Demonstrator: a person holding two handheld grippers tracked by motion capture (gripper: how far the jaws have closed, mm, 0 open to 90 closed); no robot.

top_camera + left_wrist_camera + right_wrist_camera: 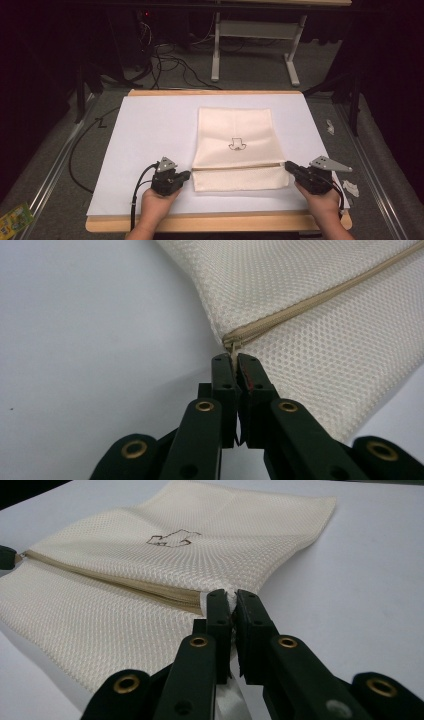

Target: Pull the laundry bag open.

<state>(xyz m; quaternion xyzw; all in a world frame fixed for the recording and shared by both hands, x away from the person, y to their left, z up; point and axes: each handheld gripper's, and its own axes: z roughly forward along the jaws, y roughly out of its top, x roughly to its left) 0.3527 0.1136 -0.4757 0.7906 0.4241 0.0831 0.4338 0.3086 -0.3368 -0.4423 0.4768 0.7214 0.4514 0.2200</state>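
A cream mesh zip pouch (235,145) with a small dark emblem (237,144) lies flat on the white sheet (145,135). Its zipper (235,168) runs across near the front edge. My left gripper (189,175) is shut on the zipper pull (233,354) at the pouch's left end. At the right end my right gripper (288,166) is shut on the pouch's white edge tab (231,596). In the left gripper view the zipper (320,297) looks closed. The right gripper view shows the pouch (165,565) stretching away to the left.
The white sheet covers a wooden table (215,222) with its front edge near my hands. Small white scraps (351,188) lie right of the table. A green packet (15,218) sits at the lower left. Cables (170,62) and a frame (255,30) stand beyond.
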